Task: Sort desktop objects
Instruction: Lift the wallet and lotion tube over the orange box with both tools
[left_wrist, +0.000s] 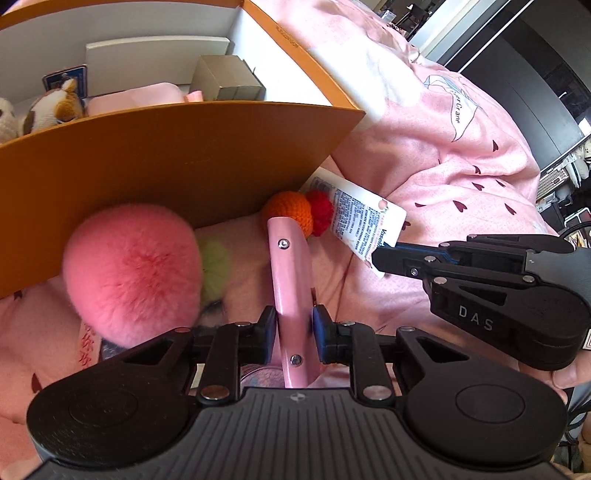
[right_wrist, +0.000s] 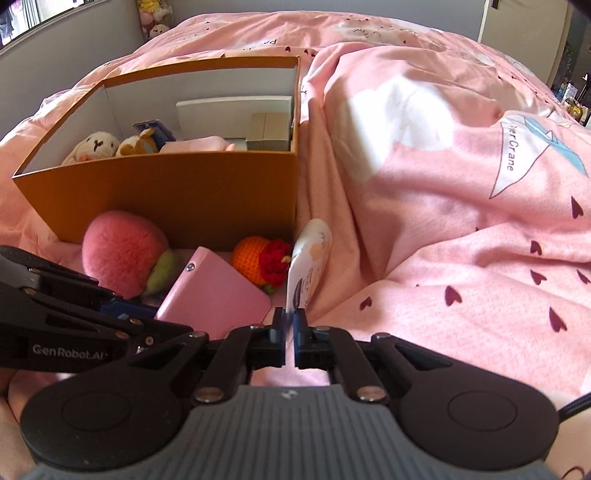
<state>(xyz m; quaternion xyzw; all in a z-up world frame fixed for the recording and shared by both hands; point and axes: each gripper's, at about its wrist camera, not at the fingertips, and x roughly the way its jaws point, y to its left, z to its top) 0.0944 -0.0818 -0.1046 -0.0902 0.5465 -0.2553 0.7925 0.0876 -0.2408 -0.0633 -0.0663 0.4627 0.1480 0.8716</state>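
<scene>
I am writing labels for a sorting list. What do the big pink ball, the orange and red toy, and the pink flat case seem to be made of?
Pink ball: fluffy fake fur by its look, with long soft hairs and a blurred outline.
Orange and red toy: crocheted yarn; the stitches show.
Pink case: smooth, slightly glossy, probably faux leather or plastic, with metal studs.

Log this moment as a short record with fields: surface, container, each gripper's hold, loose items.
surface: pink bedding
container: orange box, open top, already holding plush toys and small boxes
left gripper: shut on the pink case, held edge-on
right gripper: shut on the flat end of the white tube
loose items: pink fluffy ball and orange-and-red crochet toy, both lying in front of the box
</scene>
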